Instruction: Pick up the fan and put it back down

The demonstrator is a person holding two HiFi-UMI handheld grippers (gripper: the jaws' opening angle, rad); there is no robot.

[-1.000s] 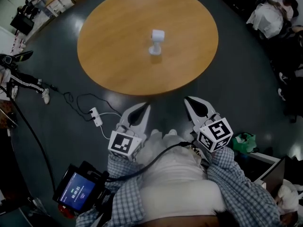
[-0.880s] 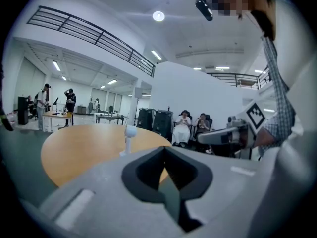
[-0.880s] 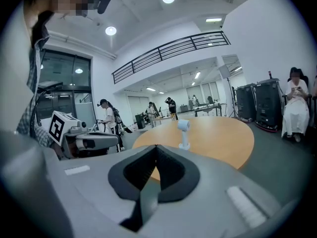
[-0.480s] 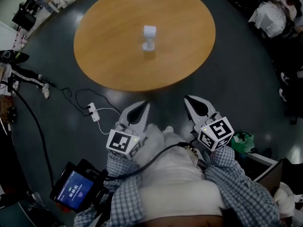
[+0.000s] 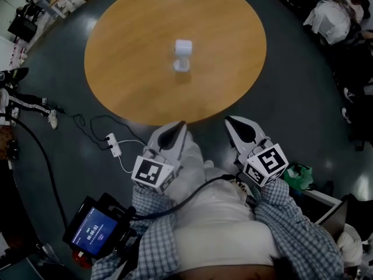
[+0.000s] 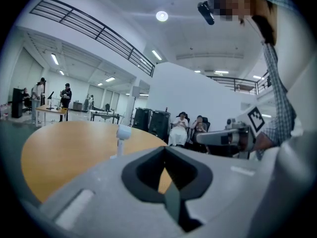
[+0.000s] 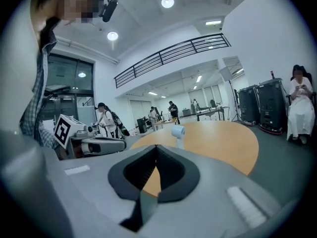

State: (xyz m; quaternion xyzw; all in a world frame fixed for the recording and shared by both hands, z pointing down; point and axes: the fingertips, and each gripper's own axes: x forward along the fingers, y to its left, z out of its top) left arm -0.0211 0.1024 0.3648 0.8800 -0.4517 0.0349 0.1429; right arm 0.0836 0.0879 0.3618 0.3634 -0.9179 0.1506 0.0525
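Note:
The small white fan [image 5: 182, 54] stands upright near the middle of the round wooden table [image 5: 128, 69]. It also shows in the left gripper view as the fan [image 6: 122, 140] and in the right gripper view as the fan [image 7: 178, 135], far ahead of both jaws. My left gripper [image 5: 179, 124] is shut and empty, its tip at the table's near rim. My right gripper [image 5: 229, 120] is shut and empty, just short of that rim. The left gripper's [image 6: 165, 148] and the right gripper's [image 7: 156, 147] jaws meet at their tips with nothing between them.
A white power strip [image 5: 113, 144] with cables lies on the dark floor at the left. A device with a lit screen [image 5: 93, 233] hangs by my left side. A green bag [image 5: 300, 174] sits at the right. Seated people [image 6: 181, 128] and black cases [image 6: 151, 123] are beyond the table.
Both grippers have moved forward toward the table's near edge, and the left one's tip now reaches the rim. The fan stands where it was.

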